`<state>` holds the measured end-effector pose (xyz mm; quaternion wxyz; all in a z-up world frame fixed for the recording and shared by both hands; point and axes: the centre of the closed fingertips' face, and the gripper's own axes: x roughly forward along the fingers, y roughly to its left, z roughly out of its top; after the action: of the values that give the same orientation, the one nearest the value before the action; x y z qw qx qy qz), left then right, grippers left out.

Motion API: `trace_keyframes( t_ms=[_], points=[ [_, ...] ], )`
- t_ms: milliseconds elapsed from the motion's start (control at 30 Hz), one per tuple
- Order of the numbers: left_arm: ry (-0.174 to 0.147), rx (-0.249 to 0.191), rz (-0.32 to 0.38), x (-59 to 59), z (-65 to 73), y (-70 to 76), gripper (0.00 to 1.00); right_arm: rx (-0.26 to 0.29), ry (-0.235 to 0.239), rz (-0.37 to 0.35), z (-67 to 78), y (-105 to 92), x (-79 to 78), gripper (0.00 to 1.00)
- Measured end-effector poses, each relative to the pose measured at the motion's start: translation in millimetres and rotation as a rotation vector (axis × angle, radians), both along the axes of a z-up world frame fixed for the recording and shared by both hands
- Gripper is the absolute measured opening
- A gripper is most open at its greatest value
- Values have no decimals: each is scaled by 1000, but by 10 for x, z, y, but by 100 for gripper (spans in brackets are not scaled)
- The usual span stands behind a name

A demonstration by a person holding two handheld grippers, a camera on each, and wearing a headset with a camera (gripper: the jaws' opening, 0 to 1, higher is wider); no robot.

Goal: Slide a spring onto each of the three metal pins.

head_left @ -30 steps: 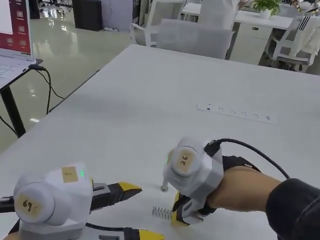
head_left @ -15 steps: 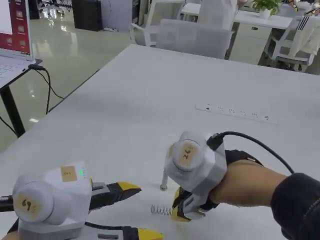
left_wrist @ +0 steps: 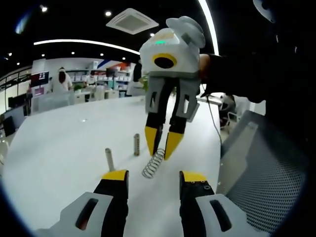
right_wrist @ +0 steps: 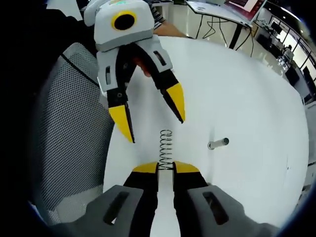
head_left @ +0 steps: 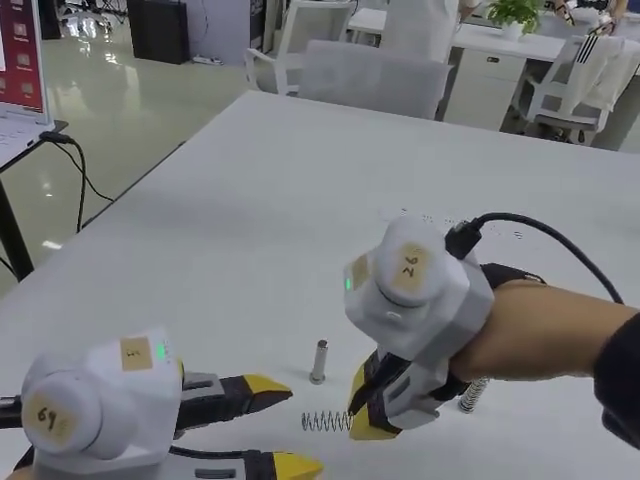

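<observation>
A round, handwritten 26 label sits on the rear cap of the right gripper, at the end away from its jaws. A 69 label sits the same way on the left gripper. Nearer that gripper's jaws, a yellow sticker bears a mark too small to read.
</observation>
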<state>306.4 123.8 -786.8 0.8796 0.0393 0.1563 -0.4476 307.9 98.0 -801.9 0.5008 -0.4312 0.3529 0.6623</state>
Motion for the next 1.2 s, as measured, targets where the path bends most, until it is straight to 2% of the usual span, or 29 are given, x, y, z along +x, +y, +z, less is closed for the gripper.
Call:
trace_keyframes(
  t_ms=[267, 633, 767, 1200],
  points=[
    [-20, 3, -48, -39, 23, -61, 19, 3, -1, 29, 49, 34, -71, 8],
    [-27, 7, -78, -72, 15, -103, 5, -11, 0, 63, 94, 28, -149, 8],
    [-27, 14, -86, -84, 8, -107, 4, -11, -5, 68, 122, 28, -156, 8],
    [-26, 27, -83, -82, 6, -112, 3, 48, -36, 74, 344, 137, -172, 7]
  ],
)
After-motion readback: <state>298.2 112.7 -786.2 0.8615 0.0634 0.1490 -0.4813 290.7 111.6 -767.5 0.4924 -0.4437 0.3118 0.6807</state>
